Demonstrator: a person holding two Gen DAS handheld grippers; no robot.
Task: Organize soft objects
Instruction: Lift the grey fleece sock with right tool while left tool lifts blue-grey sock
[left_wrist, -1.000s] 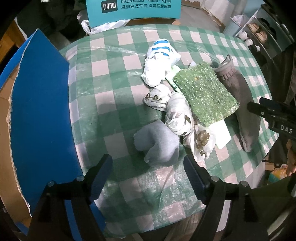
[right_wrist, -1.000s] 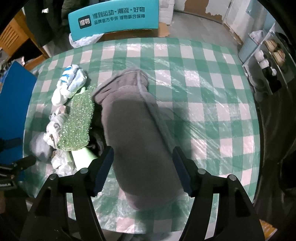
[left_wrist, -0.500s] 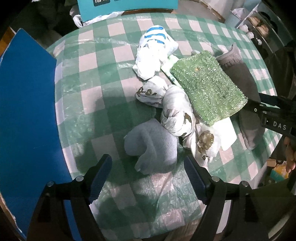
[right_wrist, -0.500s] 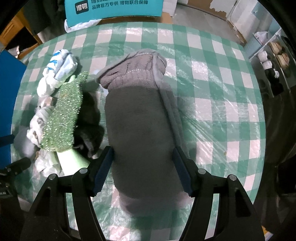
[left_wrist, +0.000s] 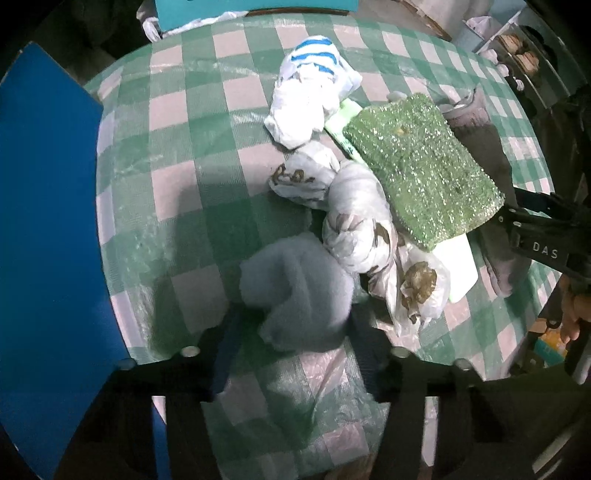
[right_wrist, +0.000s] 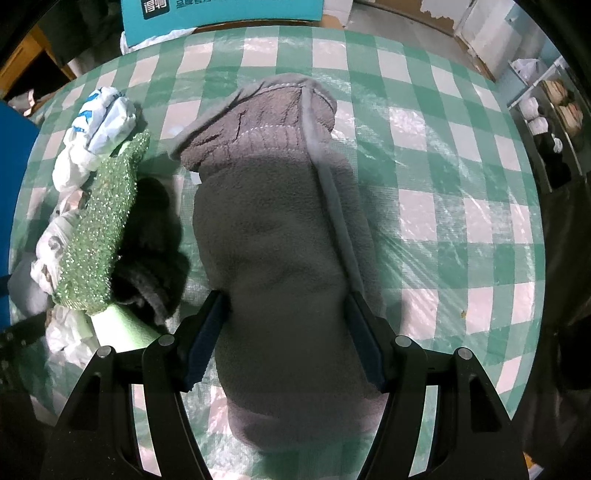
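A pale grey-blue fleece cloth (left_wrist: 295, 291) lies crumpled on the green checked tablecloth (left_wrist: 177, 155). My left gripper (left_wrist: 295, 339) points down over it. Its jaws are closing, with the cloth between them and the pads just reaching its sides. A long dark grey fleece mitten (right_wrist: 273, 229) lies flat in the right wrist view. My right gripper (right_wrist: 286, 339) straddles its lower part, open, a pad at each edge. Between the two lie a glittery green scrub cloth (left_wrist: 421, 166) and knotted white plastic bags (left_wrist: 354, 221).
A blue board (left_wrist: 48, 221) covers the table's left side. A white bag with blue stripes (left_wrist: 310, 92) lies at the back of the pile, and a black fuzzy item (right_wrist: 147, 251) sits under the green cloth. A teal box (right_wrist: 221, 11) stands beyond the table; shelves (right_wrist: 554, 110) stand right.
Both grippers have sunk closer to the table. The left jaws have narrowed around the pale fleece cloth. The right jaws keep the same width over the grey mitten.
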